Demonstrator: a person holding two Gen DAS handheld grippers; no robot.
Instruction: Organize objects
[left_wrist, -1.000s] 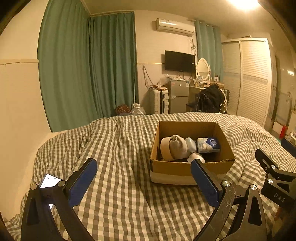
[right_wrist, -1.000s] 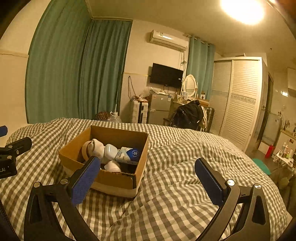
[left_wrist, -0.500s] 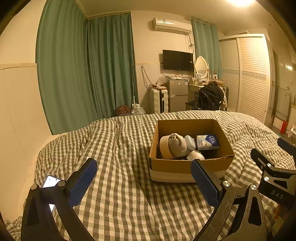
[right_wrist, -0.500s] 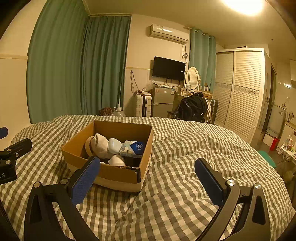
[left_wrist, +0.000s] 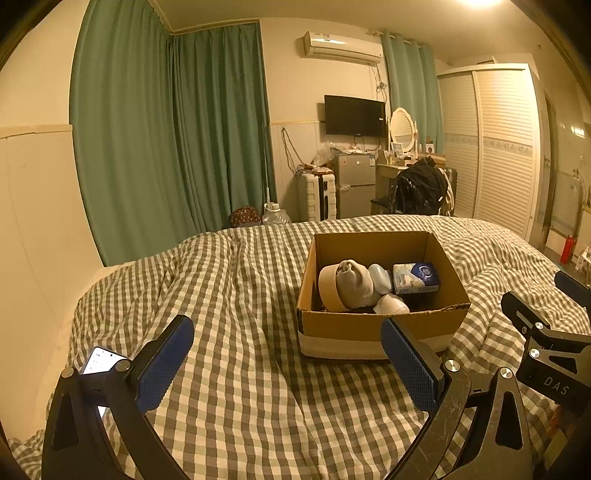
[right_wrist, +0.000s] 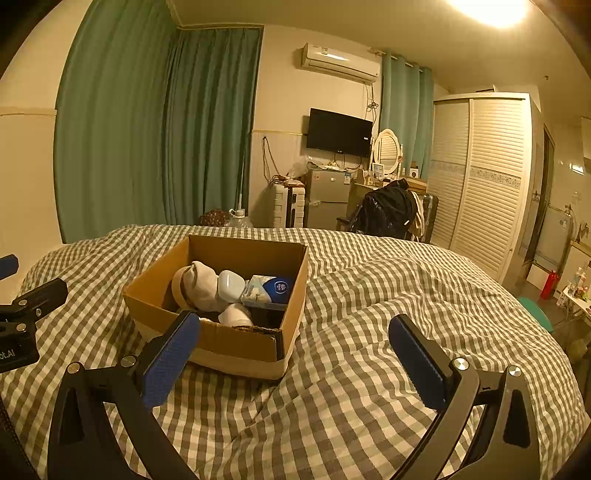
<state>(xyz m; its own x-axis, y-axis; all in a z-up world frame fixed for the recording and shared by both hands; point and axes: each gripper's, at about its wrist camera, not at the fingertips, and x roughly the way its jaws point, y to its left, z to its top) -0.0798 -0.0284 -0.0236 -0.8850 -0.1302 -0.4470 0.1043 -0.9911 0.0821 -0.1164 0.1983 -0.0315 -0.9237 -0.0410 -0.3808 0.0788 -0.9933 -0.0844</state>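
Note:
An open cardboard box (left_wrist: 380, 325) (right_wrist: 236, 343) sits on the checked bed cover. Inside it lie a roll of tan tape (left_wrist: 327, 288), a grey sock (left_wrist: 354, 282) (right_wrist: 203, 284), a pale blue case (left_wrist: 380, 277) (right_wrist: 231, 284), a blue and white tissue pack (left_wrist: 415, 277) (right_wrist: 267, 290) and a white round thing (left_wrist: 391, 304) (right_wrist: 234, 314). My left gripper (left_wrist: 288, 358) is open and empty, short of the box. My right gripper (right_wrist: 295, 354) is open and empty, at the box's near right corner.
A lit phone (left_wrist: 99, 363) lies on the bed at the left, beside the wall. Beyond the bed stand green curtains (left_wrist: 177, 136), a suitcase (left_wrist: 317, 195), a small fridge (left_wrist: 356, 184), a chair with a black bag (left_wrist: 417, 188) and a white wardrobe (left_wrist: 495, 147).
Both views have shifted slightly: the box sits a little lower and nearer in the frames. Both grippers stay open and empty.

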